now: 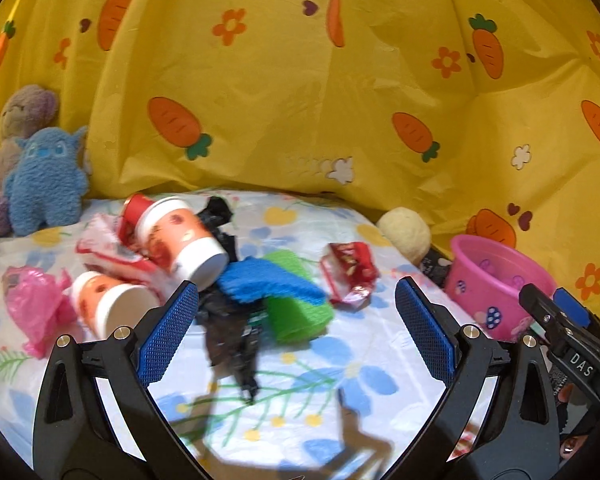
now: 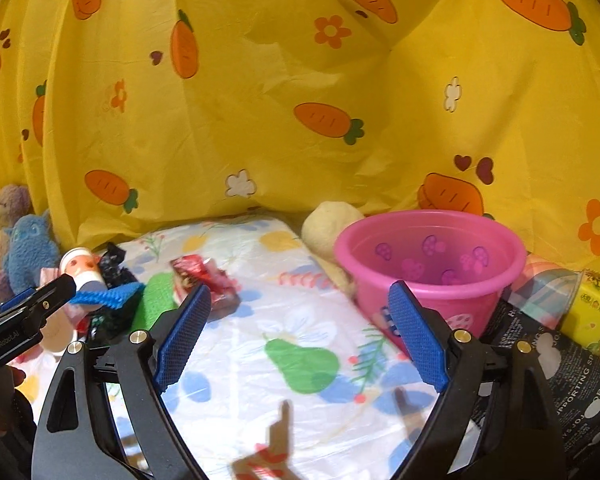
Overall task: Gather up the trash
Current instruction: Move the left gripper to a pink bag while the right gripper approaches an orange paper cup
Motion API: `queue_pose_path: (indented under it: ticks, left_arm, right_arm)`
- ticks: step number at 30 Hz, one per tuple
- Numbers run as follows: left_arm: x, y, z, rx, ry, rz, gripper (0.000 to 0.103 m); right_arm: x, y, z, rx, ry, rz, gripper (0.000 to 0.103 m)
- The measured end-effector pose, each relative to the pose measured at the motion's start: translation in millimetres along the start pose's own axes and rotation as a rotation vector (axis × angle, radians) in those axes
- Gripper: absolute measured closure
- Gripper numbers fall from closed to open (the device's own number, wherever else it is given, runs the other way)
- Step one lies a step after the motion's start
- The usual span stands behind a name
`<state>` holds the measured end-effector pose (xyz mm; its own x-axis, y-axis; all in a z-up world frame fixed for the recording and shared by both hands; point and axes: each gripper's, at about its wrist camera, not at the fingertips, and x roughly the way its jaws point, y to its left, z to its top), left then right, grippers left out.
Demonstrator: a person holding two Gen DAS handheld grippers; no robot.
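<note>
Both the left gripper and right gripper hover with jaws wide and empty over the bench, cups and what look like wrappers piled left of the pink tub.

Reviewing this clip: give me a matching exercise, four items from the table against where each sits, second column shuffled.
Things:
1. pink bucket
2. blue plush toy
3. red snack wrapper
4. pink plastic bag

Places:
A. far left, against the yellow curtain
B. right side of the table
C. left of the paper cups
D. right of the green and blue sponges

Pairs: 1-B, 2-A, 3-D, 4-C
</note>
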<state>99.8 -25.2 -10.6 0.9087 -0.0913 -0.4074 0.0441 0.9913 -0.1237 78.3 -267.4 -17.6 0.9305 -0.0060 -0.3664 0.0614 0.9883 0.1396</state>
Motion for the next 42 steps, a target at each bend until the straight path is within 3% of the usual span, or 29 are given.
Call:
queue_pose_path:
  ticks: [10, 20, 33, 39, 42]
  left_arm:
    - [-50, 110, -17, -0.116, -0.019, 0.249, 0.006]
    - [-76, 169, -19, -0.189, -0.046, 0.390, 0.006]
    - [-83, 214, -15, -0.243, -0.065, 0.437, 0.006]
    - [-80, 221, -15, -0.248, -0.062, 0.416, 0.006]
    - [-75, 218, -16, -0.237, -0.053, 0.395, 0.006]
  right_arm:
    - [-2, 99, -23, -0.108, 0.060, 0.219, 0.016]
    - [11, 195, -42, -0.223, 0.135, 0.387, 0.023]
    - [64, 276, -53, -0.274, 0.323, 0.499, 0.046]
    - [80, 291, -60, -0.277, 0.388, 0.510, 0.067]
    - [83, 290, -59, -0.269, 0.402, 0.530, 0.083]
